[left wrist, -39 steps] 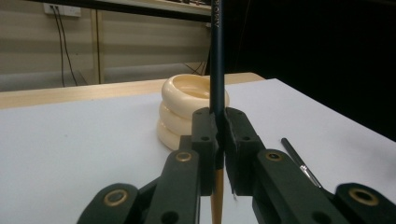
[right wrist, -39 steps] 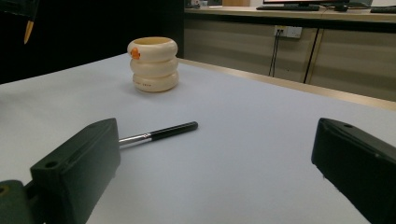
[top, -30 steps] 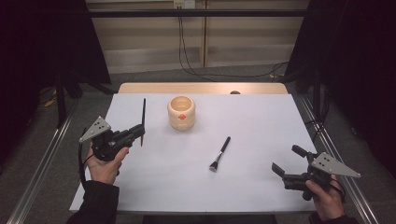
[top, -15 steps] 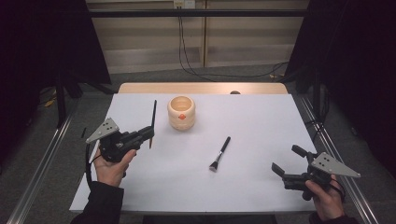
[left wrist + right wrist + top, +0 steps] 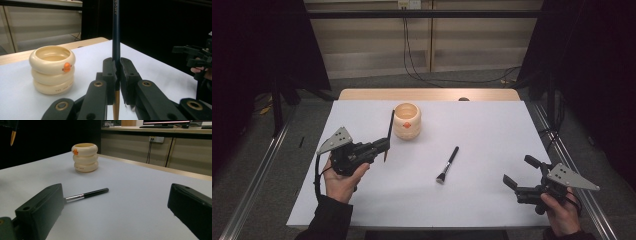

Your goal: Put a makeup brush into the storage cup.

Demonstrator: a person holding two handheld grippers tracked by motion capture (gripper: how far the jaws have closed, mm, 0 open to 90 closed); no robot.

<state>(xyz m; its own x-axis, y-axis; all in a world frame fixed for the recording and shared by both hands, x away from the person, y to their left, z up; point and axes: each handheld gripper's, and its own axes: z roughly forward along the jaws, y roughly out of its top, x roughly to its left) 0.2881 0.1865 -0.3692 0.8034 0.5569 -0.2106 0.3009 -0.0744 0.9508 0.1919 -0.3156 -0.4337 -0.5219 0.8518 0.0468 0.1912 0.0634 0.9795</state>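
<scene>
Dark pencil [image 5: 115, 30] lettered "AMOR…" (rest cut off) pinched upright by left hand-held gripper [image 5: 116, 75]; right hand-held gripper [image 5: 519, 172] spread.

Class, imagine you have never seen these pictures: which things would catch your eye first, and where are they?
The left gripper holds a dark pencil-like stick upright beside the cream ringed cup at the table's far middle. A black makeup brush lies on the white table, and the right gripper waits open at the near right.

Premises: a lab or office test bay. A white-covered table [image 5: 492, 125] is flanked by black curtains [image 5: 587, 50]; behind the table, cables [image 5: 412, 55] hang below a wall socket [image 5: 408, 4], with monitors [image 5: 165, 122] on a counter beyond.
</scene>
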